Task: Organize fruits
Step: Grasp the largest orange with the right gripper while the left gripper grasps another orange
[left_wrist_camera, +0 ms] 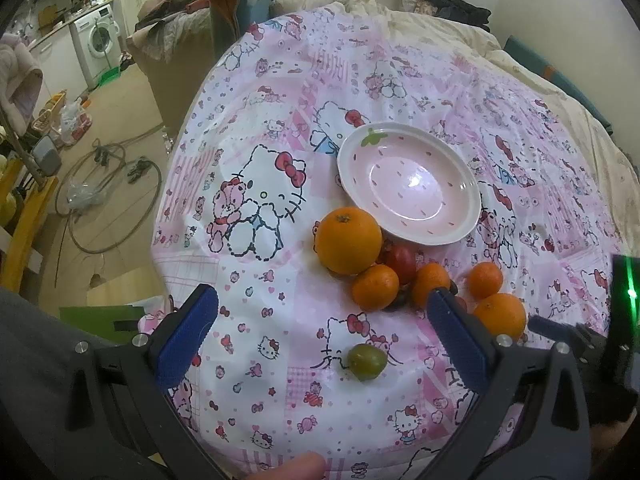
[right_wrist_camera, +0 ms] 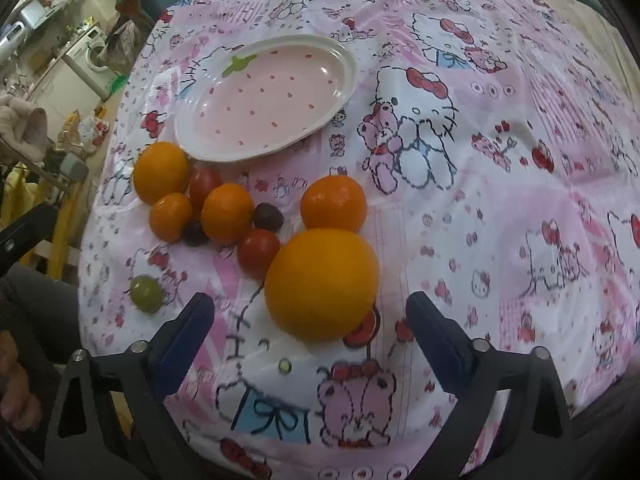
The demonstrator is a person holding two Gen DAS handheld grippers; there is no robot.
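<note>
A pink strawberry-print plate (left_wrist_camera: 408, 148) (right_wrist_camera: 266, 52) lies bare on the cartoon-cat cloth. In front of it, several oranges, red tomatoes and dark small fruits lie in a cluster. My right gripper (right_wrist_camera: 309, 300) is open, and a large orange (right_wrist_camera: 322, 276) lies between its fingertips, with neither blue pad pressing on it. A second orange (right_wrist_camera: 334, 204) sits just beyond. My left gripper (left_wrist_camera: 322, 294) is open and holds nothing. A green fruit (left_wrist_camera: 366, 361) (right_wrist_camera: 147, 294) lies alone between its fingers. The biggest orange (left_wrist_camera: 347, 240) touches the plate's near rim.
The pink patterned cloth (left_wrist_camera: 260, 360) covers a rounded surface that drops off on the left to a floor with cables (left_wrist_camera: 108, 184). A washing machine (left_wrist_camera: 98, 46) and piled clothes stand at the back left. Cream bedding (left_wrist_camera: 440, 28) lies behind.
</note>
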